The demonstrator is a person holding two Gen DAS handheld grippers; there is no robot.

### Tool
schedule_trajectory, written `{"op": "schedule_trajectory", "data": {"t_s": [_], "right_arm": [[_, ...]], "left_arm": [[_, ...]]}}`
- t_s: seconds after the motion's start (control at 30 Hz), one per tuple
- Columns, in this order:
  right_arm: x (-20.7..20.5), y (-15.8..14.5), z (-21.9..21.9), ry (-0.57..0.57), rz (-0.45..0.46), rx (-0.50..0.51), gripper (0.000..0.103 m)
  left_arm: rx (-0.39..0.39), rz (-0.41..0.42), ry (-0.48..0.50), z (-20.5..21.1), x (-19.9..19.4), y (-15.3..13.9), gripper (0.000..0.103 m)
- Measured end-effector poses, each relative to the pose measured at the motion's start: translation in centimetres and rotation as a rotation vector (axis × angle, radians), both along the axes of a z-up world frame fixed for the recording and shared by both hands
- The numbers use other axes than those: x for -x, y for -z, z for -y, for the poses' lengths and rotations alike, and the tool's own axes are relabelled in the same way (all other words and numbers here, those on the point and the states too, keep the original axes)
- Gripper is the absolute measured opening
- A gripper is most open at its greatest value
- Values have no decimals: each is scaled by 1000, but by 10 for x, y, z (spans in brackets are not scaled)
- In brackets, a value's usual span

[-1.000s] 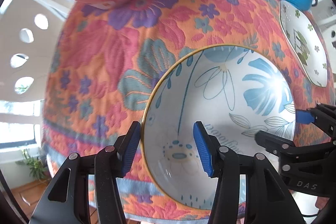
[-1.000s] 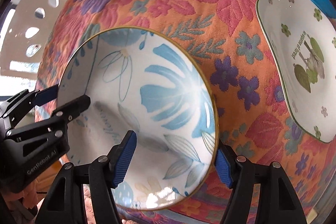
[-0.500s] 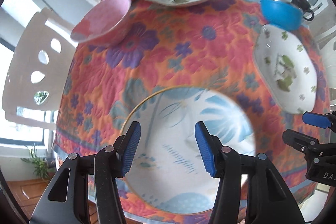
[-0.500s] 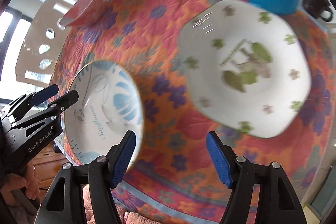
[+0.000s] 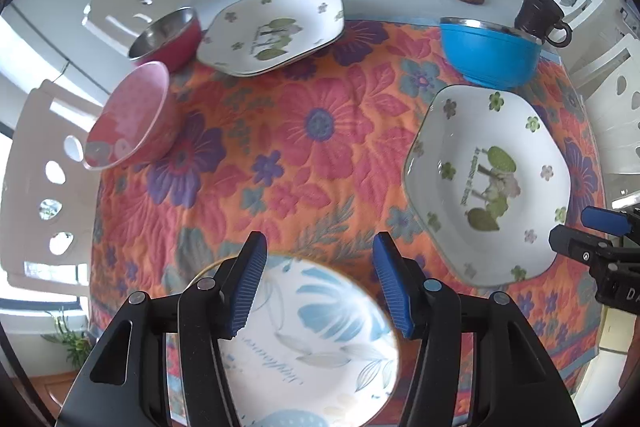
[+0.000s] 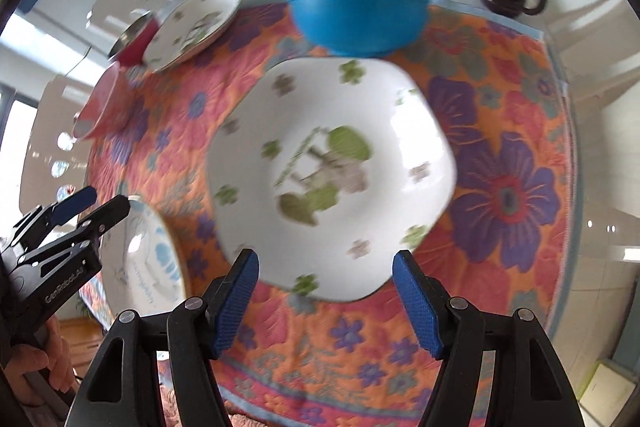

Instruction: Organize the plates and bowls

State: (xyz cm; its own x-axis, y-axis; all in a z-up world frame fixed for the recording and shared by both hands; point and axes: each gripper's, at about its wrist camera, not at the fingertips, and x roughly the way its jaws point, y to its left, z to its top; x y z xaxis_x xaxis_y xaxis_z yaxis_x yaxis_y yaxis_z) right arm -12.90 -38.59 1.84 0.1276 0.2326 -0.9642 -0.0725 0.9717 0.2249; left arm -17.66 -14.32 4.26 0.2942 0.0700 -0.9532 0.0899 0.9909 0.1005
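The blue-leaf plate (image 5: pixel 308 339) is blurred and partly hidden behind the left gripper's (image 5: pixel 318 291) jaws.

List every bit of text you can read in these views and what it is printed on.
"GenRobot.AI": side of the left gripper.
"DA", cut off at the edge: right gripper.
Script on the blue leaf plate: unreadable.
Green lettering on the near hexagonal plate: too small.

Bowl (image 5: pixel 304 339) left of plate (image 5: pixel 486 183)
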Motion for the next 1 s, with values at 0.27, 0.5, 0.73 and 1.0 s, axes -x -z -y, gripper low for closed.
{"op": "schedule_trajectory", "data": {"t_s": [0.27,0.5,0.73,1.0], "right_arm": [[-20,10,25,71,-9,1,68],[-31,32,44,169,-48,-38,68],[-40,46,52,189,-58,-37,68],[-50,63,50,172,-81,-60,68]], "left_arm": [[21,-56,26,17,-24,22,54],[41,-109,50,28,-38,44,54],[89,-162,61,37,-49,65,58],[140,-202,103,57,-57,85,60]]}}
